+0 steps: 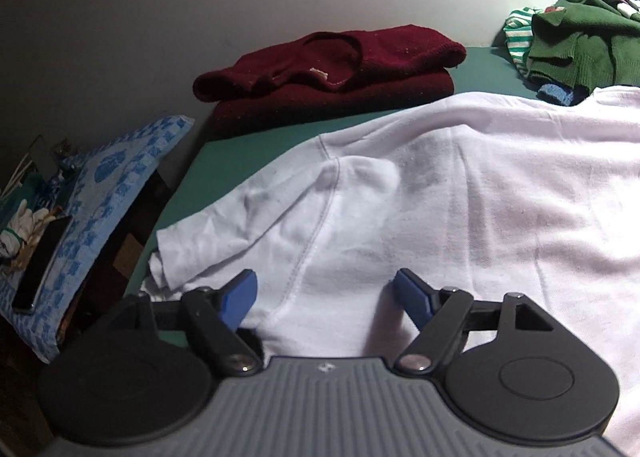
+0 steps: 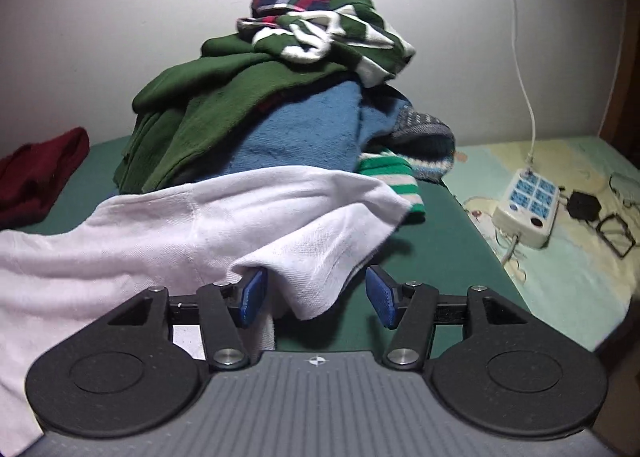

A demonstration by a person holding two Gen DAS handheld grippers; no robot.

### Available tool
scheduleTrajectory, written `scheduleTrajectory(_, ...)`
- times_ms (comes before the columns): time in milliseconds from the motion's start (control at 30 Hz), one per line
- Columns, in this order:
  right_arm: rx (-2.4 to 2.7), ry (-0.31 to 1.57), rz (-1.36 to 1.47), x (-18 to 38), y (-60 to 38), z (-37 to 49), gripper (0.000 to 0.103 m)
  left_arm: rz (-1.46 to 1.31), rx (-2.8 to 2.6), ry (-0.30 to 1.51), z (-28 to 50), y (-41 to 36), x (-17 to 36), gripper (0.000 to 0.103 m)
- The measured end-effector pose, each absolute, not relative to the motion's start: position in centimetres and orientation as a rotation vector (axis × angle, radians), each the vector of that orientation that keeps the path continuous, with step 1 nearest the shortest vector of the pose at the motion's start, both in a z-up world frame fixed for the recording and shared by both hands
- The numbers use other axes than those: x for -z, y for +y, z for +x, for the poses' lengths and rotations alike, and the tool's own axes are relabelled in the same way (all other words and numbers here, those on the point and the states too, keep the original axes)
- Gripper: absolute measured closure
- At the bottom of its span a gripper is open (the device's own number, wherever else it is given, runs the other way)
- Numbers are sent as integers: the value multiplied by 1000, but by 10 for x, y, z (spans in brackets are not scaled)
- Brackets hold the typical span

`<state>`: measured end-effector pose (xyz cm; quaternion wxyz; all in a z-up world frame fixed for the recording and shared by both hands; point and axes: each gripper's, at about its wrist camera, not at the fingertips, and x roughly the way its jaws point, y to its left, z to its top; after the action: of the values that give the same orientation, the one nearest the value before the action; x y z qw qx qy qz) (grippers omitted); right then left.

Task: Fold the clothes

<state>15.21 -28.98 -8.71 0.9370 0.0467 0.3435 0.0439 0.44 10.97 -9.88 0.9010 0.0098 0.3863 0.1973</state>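
Both tongs gape wide over the white T-shirt (image 1: pixel 440 185), left gripper (image 1: pixel 326 289) above its shoulder seam, right gripper (image 2: pixel 316 291) straddling a loose sleeve.

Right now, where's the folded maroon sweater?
Left wrist view: maroon sweater lies folded on the green surface against the wall, beyond the white T-shirt and left of the unfolded clothes pile.

Plain pale wall (image 2: pixel 120 17) behind; green bed surface (image 2: pixel 460 257); bright light overhead

We note a white power strip (image 2: pixel 526 213) at three o'clock, and a dark phone (image 1: pixel 40 265) at nine o'clock on blue-patterned cloth (image 1: pixel 116 185).
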Motion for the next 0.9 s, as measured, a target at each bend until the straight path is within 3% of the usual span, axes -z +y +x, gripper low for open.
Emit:
scheduleTrajectory(200, -98, 724, 274, 108, -305, 152, 46, -9, -412, 804, 5, 112, 99, 24)
scheduleTrajectory(300, -99, 722, 308, 112, -303, 159, 78, 6, -413, 808, 6, 111, 99, 22)
scheduleTrajectory(333, -95, 734, 315, 112, -303, 160, 99, 1, -415, 810, 6, 112, 99, 21)
scheduleTrajectory(533, -22, 646, 129, 79, -316, 149, 100, -27, -422, 811, 5, 117, 100, 16)
scheduleTrajectory(733, 37, 782, -221, 92, -309, 162, 98, -27, -410, 823, 4, 119, 97, 16)
scheduleTrajectory(800, 70, 821, -273, 103, -310, 159, 95, -23, -417, 818, 1, 121, 94, 17)
scheduleTrajectory(867, 126, 828, -290, 103, -313, 152, 80, -23, -432, 806, -4, 126, 89, 17)
scheduleTrajectory(900, 153, 818, -265, 99, -318, 147, 78, -28, -441, 799, -6, 129, 86, 17)
